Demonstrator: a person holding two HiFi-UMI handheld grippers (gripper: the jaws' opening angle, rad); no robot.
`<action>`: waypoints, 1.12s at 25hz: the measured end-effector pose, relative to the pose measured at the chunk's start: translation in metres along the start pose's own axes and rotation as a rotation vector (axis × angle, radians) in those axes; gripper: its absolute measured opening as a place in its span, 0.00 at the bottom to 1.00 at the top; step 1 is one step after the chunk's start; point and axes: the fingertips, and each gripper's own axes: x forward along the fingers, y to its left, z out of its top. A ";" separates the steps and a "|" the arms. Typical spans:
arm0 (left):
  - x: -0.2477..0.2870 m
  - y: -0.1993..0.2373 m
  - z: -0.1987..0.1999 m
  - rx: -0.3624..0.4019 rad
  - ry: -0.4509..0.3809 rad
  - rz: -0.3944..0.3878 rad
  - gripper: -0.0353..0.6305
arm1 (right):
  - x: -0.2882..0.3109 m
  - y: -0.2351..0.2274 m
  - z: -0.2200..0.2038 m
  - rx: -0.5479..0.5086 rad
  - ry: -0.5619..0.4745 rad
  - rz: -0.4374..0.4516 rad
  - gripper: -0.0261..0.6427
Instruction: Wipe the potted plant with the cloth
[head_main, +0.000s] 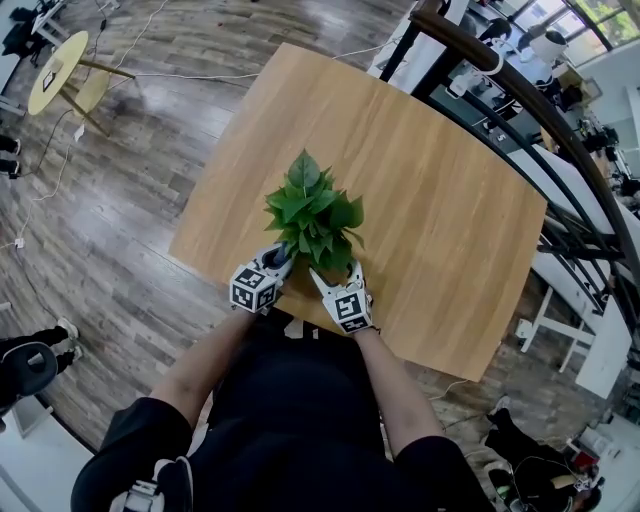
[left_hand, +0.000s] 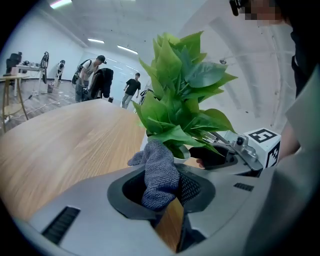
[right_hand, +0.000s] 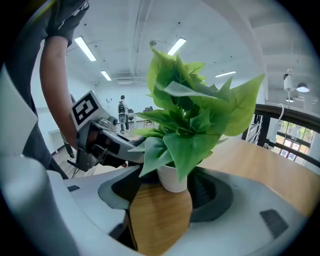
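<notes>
A: Your left claw (left_hand: 162, 194) is clamped on the grey cloth (left_hand: 159, 172). The cloth bunches up out of the jaws, and its free end stands above them.

B: Your right claw (right_hand: 167, 192) has its jaws apart, with the white pot (right_hand: 172, 179) standing between their tips. I cannot tell whether either pad touches the pot.

A: The top of your cloth sits right at the base of the plant (left_hand: 182, 95), just under its lowest leaves. Just past it, in your left gripper view, you can see the right claw and its marker cube (left_hand: 263, 142).

B: Your right gripper view shows the same from the other side. The left claw reaches in under the leaves at the left, beside the pot.

A: In your head view the 2 claws flank the plant's base, the left one on the left and the right one on the right. The leaves spread over both sets of tips and hide them from above.

B: The plant stands upright on the wooden bench (head_main: 450, 210), near the edge closest to you.

A: Around the bench you have a wood-plank floor (head_main: 110, 230). A small round table (head_main: 58, 68) stands well apart at the far left, and a dark railing (head_main: 560, 130) runs along the right.

B: Far beyond the bench, your left gripper view shows several people (left_hand: 132, 87) standing in the hall.
</notes>
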 end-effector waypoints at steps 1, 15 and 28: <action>-0.001 0.002 0.003 -0.004 -0.001 0.003 0.24 | -0.001 0.006 0.000 -0.003 -0.011 0.021 0.45; -0.002 -0.001 0.014 -0.022 -0.007 -0.005 0.24 | 0.007 -0.021 0.001 -0.047 0.014 -0.023 0.45; 0.003 -0.023 -0.008 0.032 0.061 -0.116 0.24 | 0.012 -0.024 0.000 0.073 -0.002 -0.103 0.45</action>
